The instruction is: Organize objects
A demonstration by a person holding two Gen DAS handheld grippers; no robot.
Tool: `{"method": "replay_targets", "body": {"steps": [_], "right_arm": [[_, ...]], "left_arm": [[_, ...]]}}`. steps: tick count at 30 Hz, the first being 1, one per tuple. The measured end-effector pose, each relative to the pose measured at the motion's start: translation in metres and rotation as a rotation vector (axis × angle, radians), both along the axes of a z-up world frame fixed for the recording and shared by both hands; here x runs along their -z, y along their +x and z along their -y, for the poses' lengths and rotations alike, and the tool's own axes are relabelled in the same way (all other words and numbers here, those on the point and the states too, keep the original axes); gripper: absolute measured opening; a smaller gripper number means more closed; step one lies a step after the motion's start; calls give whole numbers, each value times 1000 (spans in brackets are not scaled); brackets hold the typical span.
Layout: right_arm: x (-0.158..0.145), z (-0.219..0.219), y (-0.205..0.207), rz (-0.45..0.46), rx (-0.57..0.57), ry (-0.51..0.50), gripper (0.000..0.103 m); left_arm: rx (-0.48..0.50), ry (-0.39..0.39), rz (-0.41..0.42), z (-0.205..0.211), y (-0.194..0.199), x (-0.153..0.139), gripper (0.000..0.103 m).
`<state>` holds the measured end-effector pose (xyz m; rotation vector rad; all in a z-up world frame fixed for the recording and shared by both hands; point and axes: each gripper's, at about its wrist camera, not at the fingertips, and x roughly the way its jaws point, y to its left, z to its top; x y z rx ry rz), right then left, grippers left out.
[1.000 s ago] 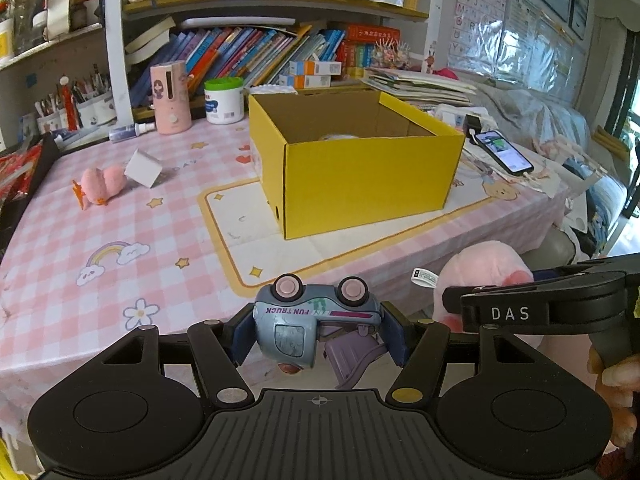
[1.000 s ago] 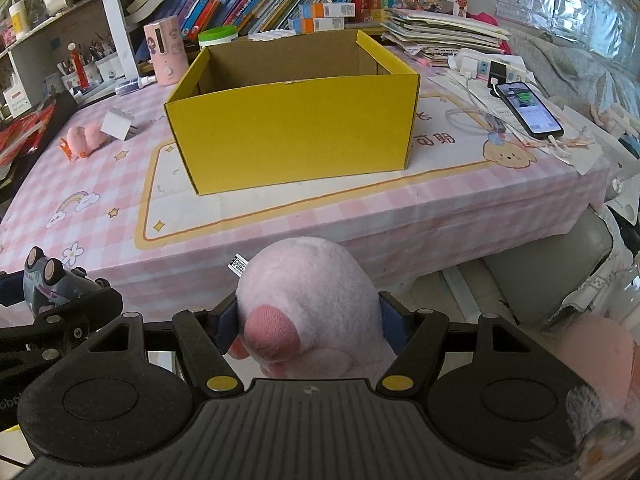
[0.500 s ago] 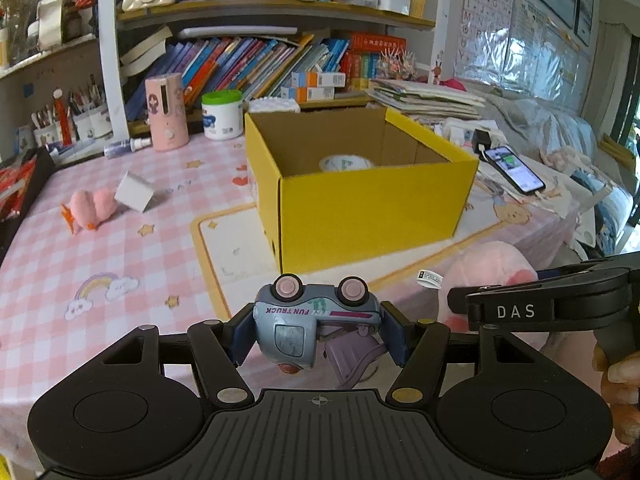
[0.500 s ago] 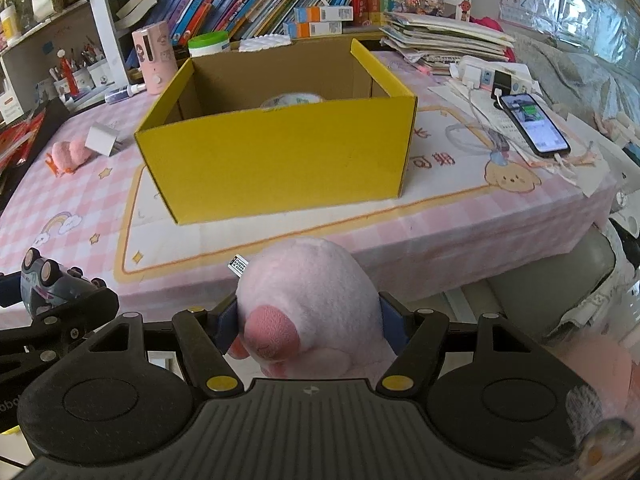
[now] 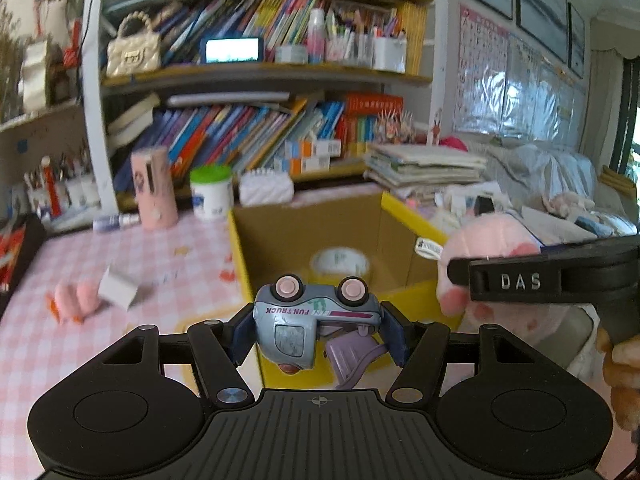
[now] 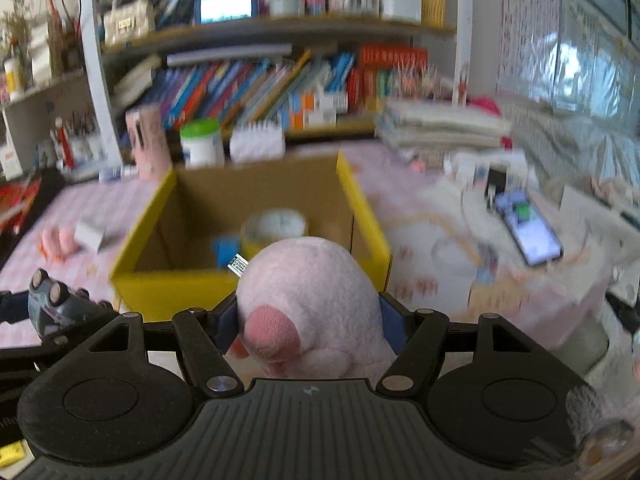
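Smartphone (image 6: 530, 228) at 3 o'clock on pink tablecloth (image 5: 80, 352); bookshelf (image 5: 248, 76) at 12; cream handbag (image 5: 134, 48) at 10.

Open top of the yellow box (image 6: 248, 280), directly ahead of and below both claws: unobstructed from above. Box floor: a round white-lidded container (image 6: 276, 222) and a blue item (image 6: 227, 251) fill the middle; floor along the left wall bare. Left of the box: open tablecloth (image 5: 60, 360), with 2 small obstacles, a pink toy (image 5: 74, 300) touching a white block (image 5: 118, 290).
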<state>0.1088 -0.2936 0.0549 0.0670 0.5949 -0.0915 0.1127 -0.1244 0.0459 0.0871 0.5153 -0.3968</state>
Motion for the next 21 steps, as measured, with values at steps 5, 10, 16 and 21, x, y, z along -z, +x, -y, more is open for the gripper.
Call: {"method": "replay_targets", "body": {"steps": [5,10,16,21], "right_arm": [[-14,15,29,49,-28,-3,68],[-18,25,62,54,-68,14,68],[-11,28,98,24,-137,35,68],[1,28,124,-43,-193,51,68]], "left_arm": [[-18,16,22,20,22,-5,63],[-43,44,19,35,43,-3,63],[-60,92,-17,53,69,8,63],[-78,131,-66,63,85,21,63]]}}
